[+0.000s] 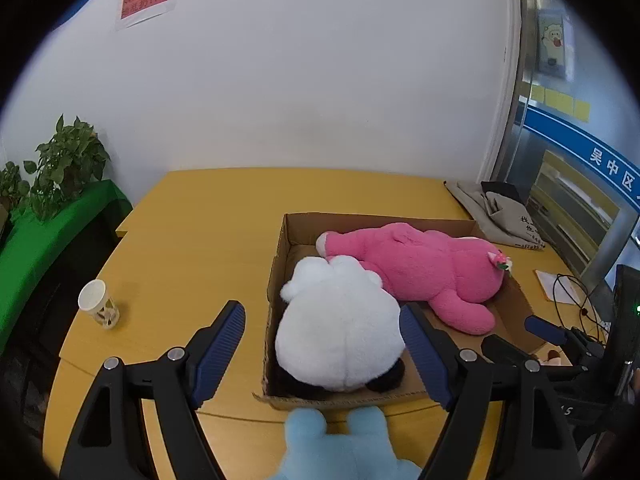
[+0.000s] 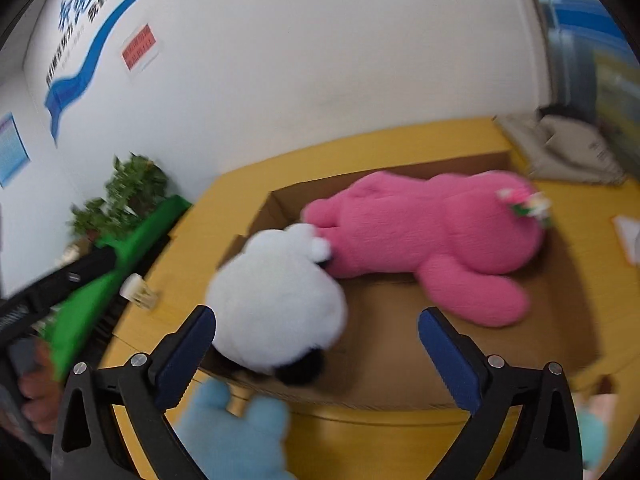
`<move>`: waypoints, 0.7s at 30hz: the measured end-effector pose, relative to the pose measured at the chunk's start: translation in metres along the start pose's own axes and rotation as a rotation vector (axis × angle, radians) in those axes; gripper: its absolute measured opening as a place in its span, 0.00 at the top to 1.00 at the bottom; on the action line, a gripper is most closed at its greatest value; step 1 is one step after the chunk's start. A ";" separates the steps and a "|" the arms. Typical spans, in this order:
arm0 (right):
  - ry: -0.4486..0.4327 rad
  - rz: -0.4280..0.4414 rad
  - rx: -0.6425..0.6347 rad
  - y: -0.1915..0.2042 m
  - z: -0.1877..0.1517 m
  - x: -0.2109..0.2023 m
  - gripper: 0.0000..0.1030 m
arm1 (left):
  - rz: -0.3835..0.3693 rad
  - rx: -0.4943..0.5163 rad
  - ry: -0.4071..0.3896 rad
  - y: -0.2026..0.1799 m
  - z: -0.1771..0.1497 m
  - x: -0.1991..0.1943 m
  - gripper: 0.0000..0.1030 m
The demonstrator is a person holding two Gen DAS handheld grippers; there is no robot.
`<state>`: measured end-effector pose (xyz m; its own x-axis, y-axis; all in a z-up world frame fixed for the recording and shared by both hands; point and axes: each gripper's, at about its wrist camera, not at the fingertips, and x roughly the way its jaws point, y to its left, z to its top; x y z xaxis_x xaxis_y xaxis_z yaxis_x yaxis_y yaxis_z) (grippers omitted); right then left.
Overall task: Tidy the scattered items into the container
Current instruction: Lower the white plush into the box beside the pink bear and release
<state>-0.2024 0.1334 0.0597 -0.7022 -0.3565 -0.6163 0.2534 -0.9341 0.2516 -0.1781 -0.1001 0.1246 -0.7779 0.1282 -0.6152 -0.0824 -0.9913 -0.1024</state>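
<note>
Brown cardboard box (image 1: 280,280) holds your white (image 1: 340,332) and pink plush toys (image 1: 432,272); both grippers (image 1: 324,356) (image 2: 316,356) gape empty, light-blue plush (image 1: 340,448) at six o'clock.

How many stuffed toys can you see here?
3. The pink plush and the white plush lie in the cardboard box; the light blue plush sits on the table just outside it. More may be hidden.

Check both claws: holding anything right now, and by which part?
Nothing is held. The left claw and right claw both stand open, pads clear of the white plush, which lies in the cardboard box beside the pink plush.
</note>
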 end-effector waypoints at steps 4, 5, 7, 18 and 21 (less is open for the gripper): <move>-0.024 -0.118 -0.113 0.004 -0.024 -0.037 0.00 | -0.010 -0.025 -0.011 -0.022 -0.029 -0.017 0.23; -0.027 -0.133 -0.121 0.004 -0.028 -0.045 0.00 | 0.002 -0.020 -0.014 -0.028 -0.036 -0.019 0.23; -0.035 -0.146 -0.132 0.006 -0.035 -0.061 0.00 | 0.003 -0.001 -0.020 -0.042 -0.052 -0.026 0.23; -0.111 -0.213 -0.204 0.016 -0.042 -0.131 0.00 | -0.054 0.004 -0.069 -0.066 -0.076 -0.065 0.23; -0.115 -0.216 -0.204 0.013 -0.045 -0.134 0.00 | -0.061 0.004 -0.059 -0.071 -0.076 -0.066 0.23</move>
<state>-0.0749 0.1681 0.1127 -0.8221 -0.1560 -0.5476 0.2103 -0.9769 -0.0375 -0.0732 -0.0362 0.1134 -0.8067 0.1867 -0.5606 -0.1333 -0.9818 -0.1351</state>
